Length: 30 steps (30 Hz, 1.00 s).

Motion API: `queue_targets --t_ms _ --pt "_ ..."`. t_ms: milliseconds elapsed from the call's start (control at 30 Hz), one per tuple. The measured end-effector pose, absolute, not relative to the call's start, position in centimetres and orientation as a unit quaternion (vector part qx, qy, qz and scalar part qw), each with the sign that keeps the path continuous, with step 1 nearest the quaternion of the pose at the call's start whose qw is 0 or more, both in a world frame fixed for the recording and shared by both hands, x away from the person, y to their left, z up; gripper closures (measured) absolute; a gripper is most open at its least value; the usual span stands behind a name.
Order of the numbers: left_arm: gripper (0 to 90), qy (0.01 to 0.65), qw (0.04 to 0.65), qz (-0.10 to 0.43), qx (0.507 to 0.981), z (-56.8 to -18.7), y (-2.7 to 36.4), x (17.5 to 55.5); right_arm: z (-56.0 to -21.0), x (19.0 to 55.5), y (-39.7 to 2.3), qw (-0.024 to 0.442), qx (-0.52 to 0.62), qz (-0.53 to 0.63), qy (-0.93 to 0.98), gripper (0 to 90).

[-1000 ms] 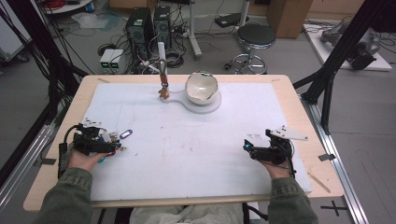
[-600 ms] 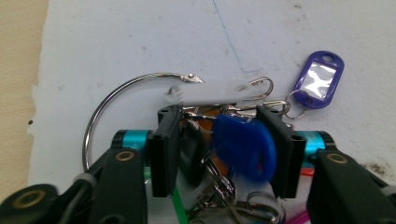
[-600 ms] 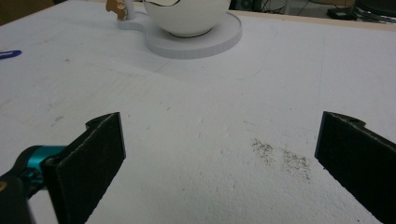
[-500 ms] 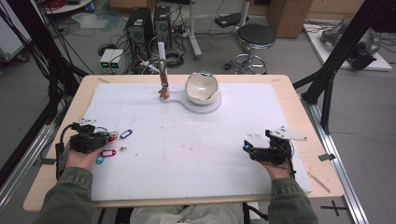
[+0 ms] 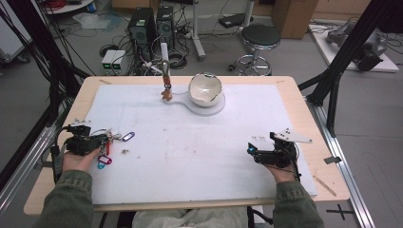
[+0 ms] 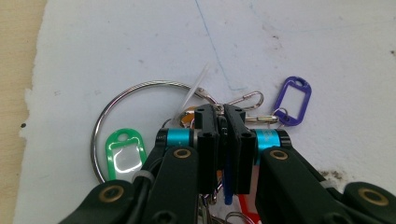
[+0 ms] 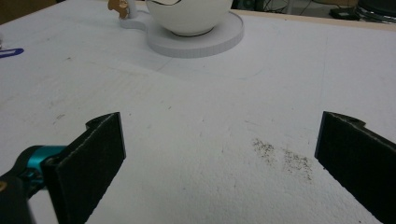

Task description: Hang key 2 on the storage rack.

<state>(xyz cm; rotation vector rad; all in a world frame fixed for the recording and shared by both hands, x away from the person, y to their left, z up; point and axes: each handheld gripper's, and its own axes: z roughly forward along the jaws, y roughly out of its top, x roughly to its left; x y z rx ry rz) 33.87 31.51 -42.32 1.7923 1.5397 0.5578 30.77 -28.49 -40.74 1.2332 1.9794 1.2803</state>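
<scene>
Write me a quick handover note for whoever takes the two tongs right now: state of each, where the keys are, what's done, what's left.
Left tongs: jaws have just been closing and are now shut on the bunch of keys at the mat's left side; the big key ring, green tag and purple tag lie on the mat.
Right tongs: open, holding nothing, resting on the white mat.
White bowl sits on its stand at the far edge.
Done: keys gripped.
Left: lift and move them, likely toward the bowl.

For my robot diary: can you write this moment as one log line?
left gripper: shut on metal key ring bunch with coloured plastic tags | right gripper: open, empty, over white foam mat
</scene>
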Motion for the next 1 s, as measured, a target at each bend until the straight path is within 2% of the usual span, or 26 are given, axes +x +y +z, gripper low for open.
queue_targets --t_ms 1000 --pt "84.1 0.578 0.425 0.227 0.658 -40.2 31.9 32.4 -40.7 30.8 -28.7 0.233 0.454 0.473 0.719 0.9"
